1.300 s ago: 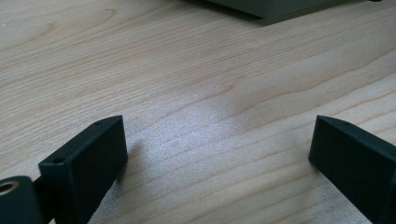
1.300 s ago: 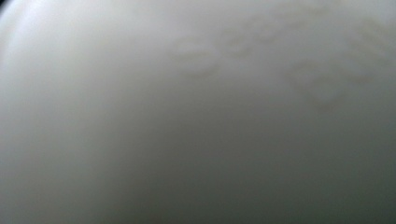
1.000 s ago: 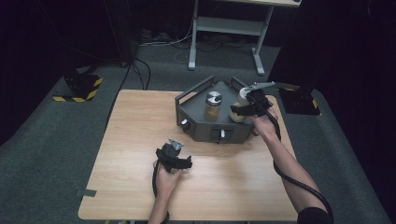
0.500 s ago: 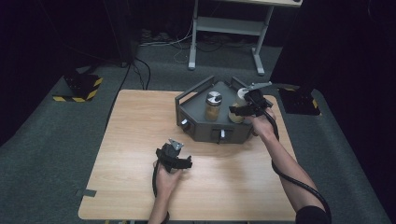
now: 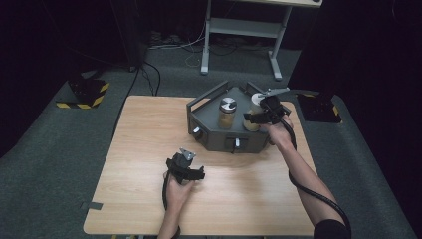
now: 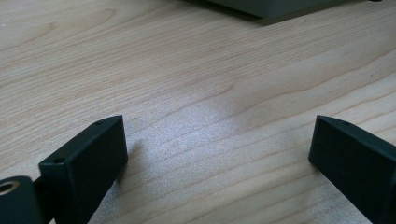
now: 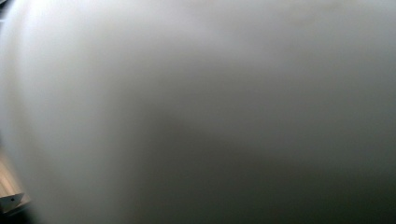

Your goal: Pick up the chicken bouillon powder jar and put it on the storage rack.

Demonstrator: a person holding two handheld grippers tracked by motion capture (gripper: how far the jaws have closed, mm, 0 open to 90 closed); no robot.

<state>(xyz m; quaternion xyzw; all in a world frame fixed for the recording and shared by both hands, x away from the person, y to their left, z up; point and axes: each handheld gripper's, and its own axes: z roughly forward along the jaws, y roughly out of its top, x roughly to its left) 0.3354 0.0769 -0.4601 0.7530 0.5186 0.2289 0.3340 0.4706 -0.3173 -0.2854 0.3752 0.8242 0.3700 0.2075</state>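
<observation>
A grey six-sided tray (image 5: 214,140) stands at the back right of the wooden table (image 5: 144,129). Two jars with tan contents stand in it: one with a silver lid (image 5: 227,112) and, to its right, one with a white lid (image 5: 249,122). My right gripper (image 5: 255,117) reaches in from the right and is shut on the white-lidded jar. In the right gripper view a pale blurred surface (image 7: 196,93) sits right against the camera. My left gripper (image 5: 186,163) rests low over the table's middle front, open, with bare wood between its jaws (image 6: 217,140).
The tray's front wall carries small knobs (image 5: 237,144). Its corner (image 6: 275,11) shows at the top of the left gripper view. A white-framed stand (image 5: 239,30) and a yellow-and-black striped block (image 5: 84,94) sit on the grey floor beyond the table.
</observation>
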